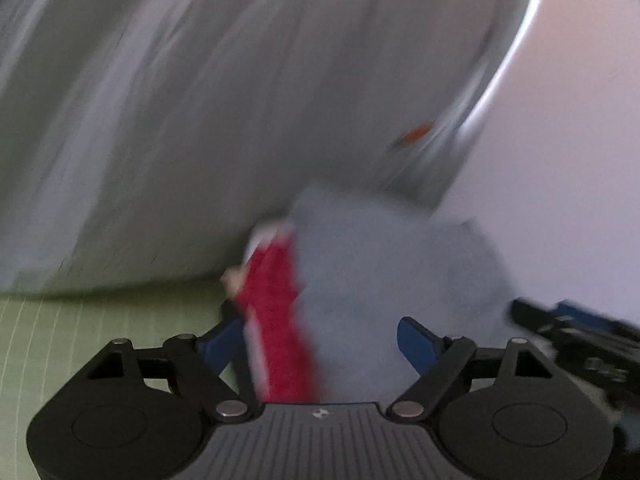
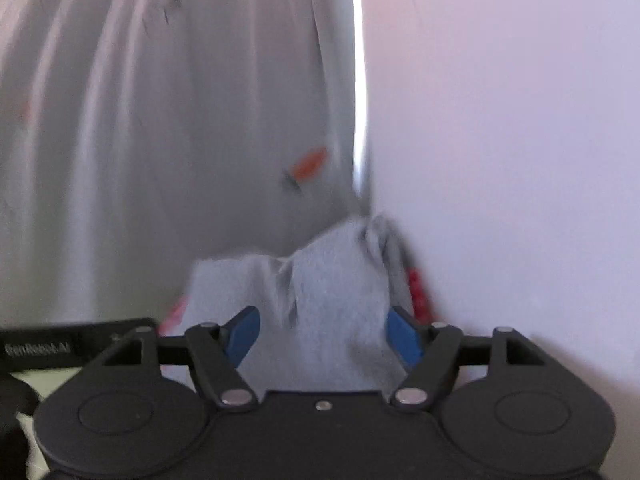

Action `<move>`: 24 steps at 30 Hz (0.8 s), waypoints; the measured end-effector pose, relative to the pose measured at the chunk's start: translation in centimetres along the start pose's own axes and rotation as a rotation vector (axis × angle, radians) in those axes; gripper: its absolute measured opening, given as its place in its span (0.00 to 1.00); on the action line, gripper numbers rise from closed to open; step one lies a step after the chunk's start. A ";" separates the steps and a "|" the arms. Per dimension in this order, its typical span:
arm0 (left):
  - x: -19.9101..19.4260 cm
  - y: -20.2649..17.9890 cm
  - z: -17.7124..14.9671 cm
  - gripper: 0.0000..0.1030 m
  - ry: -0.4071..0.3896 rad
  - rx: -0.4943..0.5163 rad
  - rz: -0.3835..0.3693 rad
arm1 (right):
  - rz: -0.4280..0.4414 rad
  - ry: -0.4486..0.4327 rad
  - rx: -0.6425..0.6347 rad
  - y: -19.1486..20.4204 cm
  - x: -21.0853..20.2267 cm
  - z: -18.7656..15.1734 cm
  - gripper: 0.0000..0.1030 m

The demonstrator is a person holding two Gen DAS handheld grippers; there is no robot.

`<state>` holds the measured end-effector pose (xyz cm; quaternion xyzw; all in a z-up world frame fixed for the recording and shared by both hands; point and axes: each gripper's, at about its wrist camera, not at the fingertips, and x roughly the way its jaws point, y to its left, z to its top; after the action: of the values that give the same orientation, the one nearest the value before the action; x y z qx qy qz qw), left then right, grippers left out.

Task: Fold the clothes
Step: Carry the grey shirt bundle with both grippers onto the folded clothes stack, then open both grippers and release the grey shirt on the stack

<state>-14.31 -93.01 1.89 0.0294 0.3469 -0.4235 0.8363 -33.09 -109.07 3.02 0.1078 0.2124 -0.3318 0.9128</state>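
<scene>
Both views are blurred. The left gripper (image 1: 320,340) has its blue fingers spread, pinching nothing, the grey-and-red garment (image 1: 360,280) bunched between them. The right gripper (image 2: 322,338) is spread too, around the same garment, just before the white curtain (image 2: 180,120).

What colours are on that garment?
Mostly grey garment with a red-and-white strip; clearest in the left wrist view.
</scene>
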 end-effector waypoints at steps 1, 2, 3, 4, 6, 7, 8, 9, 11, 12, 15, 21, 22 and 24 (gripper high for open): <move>0.3 0.4 -0.4 0.86 0.012 -0.011 0.006 | -0.014 -0.024 -0.020 0.4 -0.2 -0.6 0.74; 0.5 0.7 -0.8 0.87 0.021 -0.020 0.013 | -0.021 -0.061 -0.033 0.8 -0.8 -1.2 0.81; 0.5 0.9 -1.0 0.89 0.019 -0.019 0.023 | -0.027 -0.102 -0.043 1.1 -1.4 -1.8 0.85; 0.5 1.1 -1.3 0.92 0.017 -0.018 0.033 | -0.008 -0.101 -0.047 1.2 -1.2 -2.3 0.91; 0.4 1.4 -1.9 0.96 0.011 -0.009 0.045 | 0.043 -0.076 -0.054 1.4 -0.6 -3.3 0.96; 0.2 1.5 -2.1 0.96 0.018 -0.003 0.044 | 0.053 -0.011 -0.030 1.2 0.6 -4.1 0.96; 0.0 1.6 -2.2 0.96 0.024 0.003 0.043 | 0.059 0.068 0.001 1.0 2.0 -5.0 0.96; -0.3 1.8 -2.4 0.96 0.031 0.008 0.042 | 0.057 0.087 0.005 1.1 2.1 -5.4 0.96; -0.9 2.0 -2.8 0.96 0.040 0.019 0.038 | 0.049 0.091 -0.004 1.5 1.6 -5.9 0.96; -1.9 2.3 -3.5 0.98 0.024 0.023 0.032 | 0.045 0.093 -0.008 1.6 1.4 -6.1 0.96; -5.0 3.1 -5.6 1.00 -0.025 0.033 0.019 | 0.045 0.095 -0.023 3.0 -0.8 -6.8 0.99; -10.7 2.9 -9.9 1.00 -0.037 0.019 0.038 | 0.016 0.104 0.042 3.3 -6.8 -9.3 0.99; -11.6 2.8 -10.6 1.00 -0.031 0.030 0.037 | 0.016 0.105 0.057 3.3 -7.9 -9.8 0.99; -13.4 2.5 -12.1 1.00 -0.032 0.052 0.034 | 0.014 0.104 0.061 3.6 -10.4 -10.8 0.99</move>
<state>-24.58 -78.04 0.23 0.0502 0.3220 -0.4185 0.8477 -41.34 -96.91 -1.57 0.1541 0.2484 -0.3259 0.8991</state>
